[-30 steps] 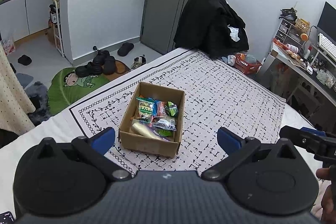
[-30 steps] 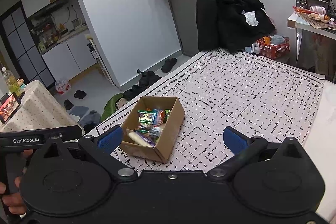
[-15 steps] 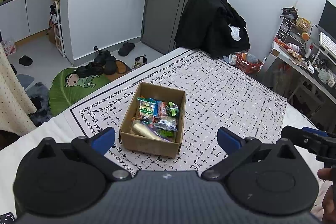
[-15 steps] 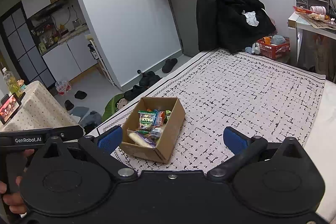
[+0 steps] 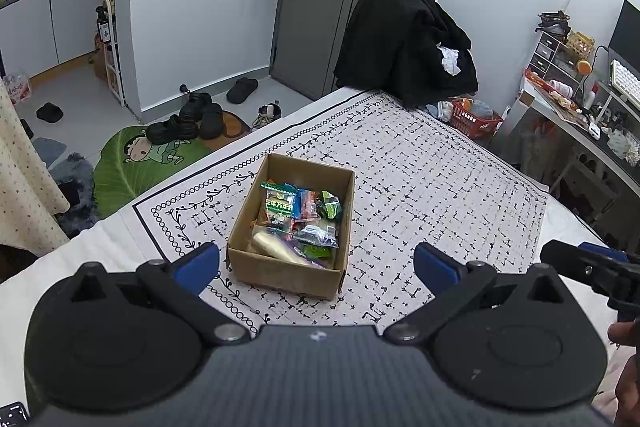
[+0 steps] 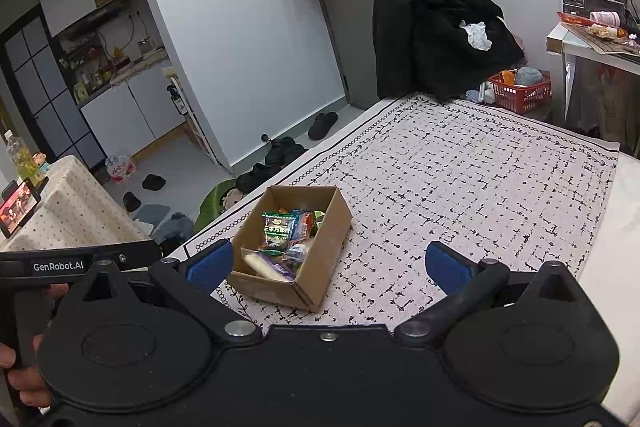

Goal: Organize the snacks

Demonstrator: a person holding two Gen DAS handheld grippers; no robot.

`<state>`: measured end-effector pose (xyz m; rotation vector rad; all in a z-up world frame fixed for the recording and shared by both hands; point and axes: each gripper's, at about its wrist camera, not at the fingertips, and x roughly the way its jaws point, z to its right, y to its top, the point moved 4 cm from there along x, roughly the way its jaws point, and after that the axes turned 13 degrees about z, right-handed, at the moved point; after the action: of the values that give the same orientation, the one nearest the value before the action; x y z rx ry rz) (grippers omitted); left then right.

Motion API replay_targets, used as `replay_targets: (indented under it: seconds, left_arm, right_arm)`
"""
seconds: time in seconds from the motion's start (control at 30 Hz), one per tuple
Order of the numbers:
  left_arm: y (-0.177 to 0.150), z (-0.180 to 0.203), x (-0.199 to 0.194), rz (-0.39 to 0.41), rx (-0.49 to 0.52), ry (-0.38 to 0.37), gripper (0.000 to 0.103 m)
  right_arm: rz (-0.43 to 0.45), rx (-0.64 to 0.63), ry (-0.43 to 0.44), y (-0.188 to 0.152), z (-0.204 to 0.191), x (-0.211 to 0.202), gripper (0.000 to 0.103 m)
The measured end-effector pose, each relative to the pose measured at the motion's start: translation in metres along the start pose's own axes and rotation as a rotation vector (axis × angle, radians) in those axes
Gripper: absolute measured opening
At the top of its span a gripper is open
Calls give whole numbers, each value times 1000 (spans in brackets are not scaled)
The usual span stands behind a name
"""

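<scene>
From the left wrist, the left gripper gapes wide and empty, the cardboard box of snack packets at its 12 o'clock on the patterned cloth. From the right wrist, the right gripper, equally spread and empty, has the box at 11 o'clock; only here does a table with a phone appear at 9 o'clock.

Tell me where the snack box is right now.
The box sits on the patterned cloth, near its corner on the shoe side. In the left wrist view it lies centre, ahead of the open left tongs; in the right wrist view, left of centre.
</scene>
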<state>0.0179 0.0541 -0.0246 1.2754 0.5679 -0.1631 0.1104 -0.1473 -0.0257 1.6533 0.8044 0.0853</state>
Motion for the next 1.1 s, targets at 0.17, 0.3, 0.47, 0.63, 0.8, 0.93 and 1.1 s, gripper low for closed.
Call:
replay_targets:
  seconds: [0.17,0.3,0.47,0.63,0.8,0.93,1.1]
  left_arm:
    - [0,2,0,2,1,5,103]
    - [0,1,-1,2,-1,4,103]
    - [1,3,-2,3,2,1,103]
    - [1,3,-2,5,2,0,103]
    - [1,3,-2,4,1,2,103]
    - [1,3,-2,5,-3,3,103]
    - [1,3,-2,6,-4,3,103]
  right_arm:
    - [-1,1,1,1,0,0,103]
    - [2,-2,2,1,0,-2,103]
    - [6,3,-2,2,1,-3,103]
    - [6,3,-3,1,2,-4,103]
    - [4,1,-4,1,1,-5,103]
    - [5,-1,-2,0,0,-5,103]
    - [3,-6,-1,2,-1,-4,103]
